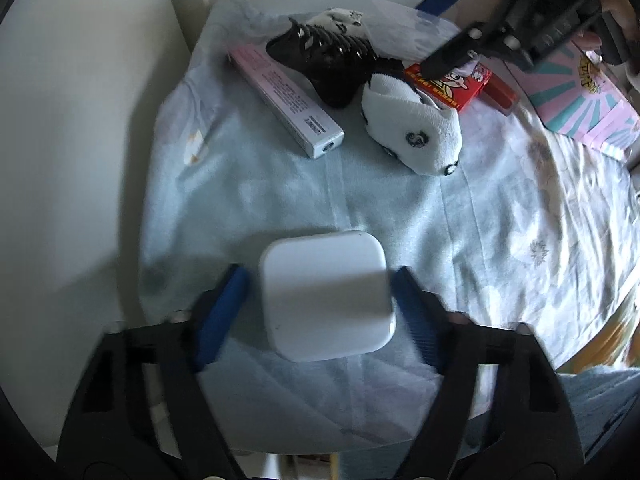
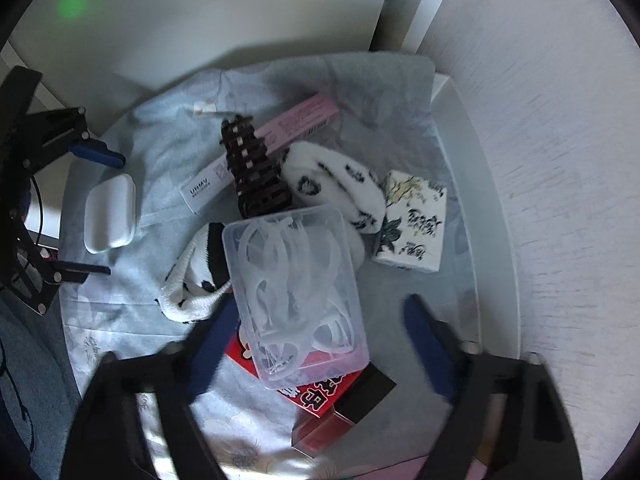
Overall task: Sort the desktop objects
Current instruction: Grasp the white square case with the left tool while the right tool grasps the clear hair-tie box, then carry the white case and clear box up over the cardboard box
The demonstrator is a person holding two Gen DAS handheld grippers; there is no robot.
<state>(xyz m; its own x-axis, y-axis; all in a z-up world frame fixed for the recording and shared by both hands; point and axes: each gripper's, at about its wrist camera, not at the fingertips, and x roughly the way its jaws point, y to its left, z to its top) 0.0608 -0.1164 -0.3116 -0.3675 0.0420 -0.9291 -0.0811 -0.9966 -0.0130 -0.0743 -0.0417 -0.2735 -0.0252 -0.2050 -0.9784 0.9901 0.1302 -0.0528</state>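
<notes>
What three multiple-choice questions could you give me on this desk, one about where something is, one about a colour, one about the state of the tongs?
1. The white rounded case lies
A. between the left tongs' fingers
B. on the red box
C. under the sock

2. The long slim box is mostly
A. green
B. pink
C. black

3. The right tongs are
A. shut on the hair claw
B. out of view
C. open around the clear plastic box

Answers: 1 A, blue pads flank the case. 2 B, its long face is pink. 3 C, gaps show beside the box.

Clear plastic box [image 2: 296, 296] atop red carton [image 2: 320, 396], between open right gripper [image 2: 324, 344] fingers.
</notes>
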